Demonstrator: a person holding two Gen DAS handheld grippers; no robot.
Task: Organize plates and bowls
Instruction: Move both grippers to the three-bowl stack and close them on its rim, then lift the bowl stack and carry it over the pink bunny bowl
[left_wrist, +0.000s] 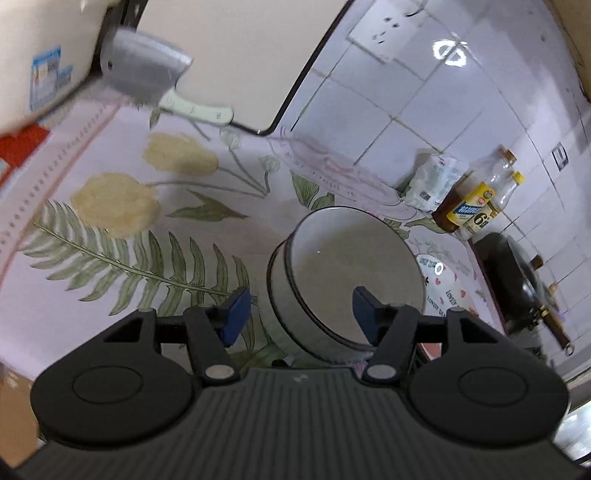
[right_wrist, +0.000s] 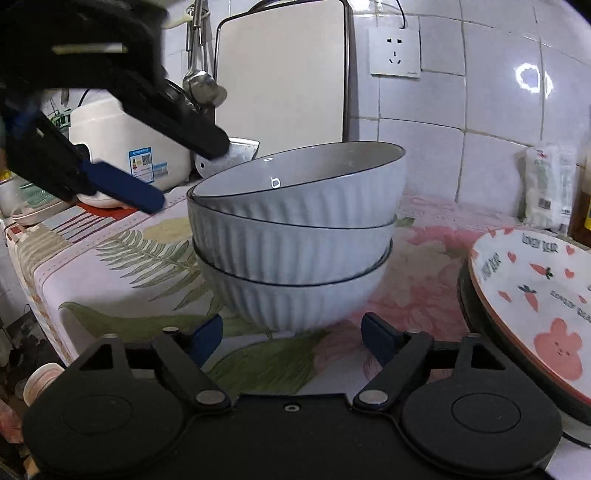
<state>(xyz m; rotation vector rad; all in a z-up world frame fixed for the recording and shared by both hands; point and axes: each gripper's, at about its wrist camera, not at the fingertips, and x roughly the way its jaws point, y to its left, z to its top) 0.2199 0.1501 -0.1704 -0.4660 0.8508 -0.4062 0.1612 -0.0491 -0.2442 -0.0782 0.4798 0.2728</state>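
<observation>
Three ribbed pale grey bowls (right_wrist: 295, 236) stand stacked on the floral tablecloth (right_wrist: 122, 258), the top one slightly tilted. The stack also shows from above in the left wrist view (left_wrist: 343, 273). My right gripper (right_wrist: 291, 339) is open and empty, low in front of the stack's base. My left gripper (left_wrist: 299, 314) is open and empty, hovering above the stack's near rim; it shows in the right wrist view (right_wrist: 122, 188) at upper left of the bowls. A bunny-print plate (right_wrist: 535, 291) lies right of the stack, also in the left wrist view (left_wrist: 447, 284).
A white cutting board (right_wrist: 284, 74) leans on the tiled wall. A cleaver (left_wrist: 147, 74), a rice cooker (right_wrist: 122, 147) and a hanging ladle (right_wrist: 203, 88) are at the back left. Bottles (left_wrist: 476, 199), a white packet (right_wrist: 550, 188) and a black wok (left_wrist: 517, 273) are to the right.
</observation>
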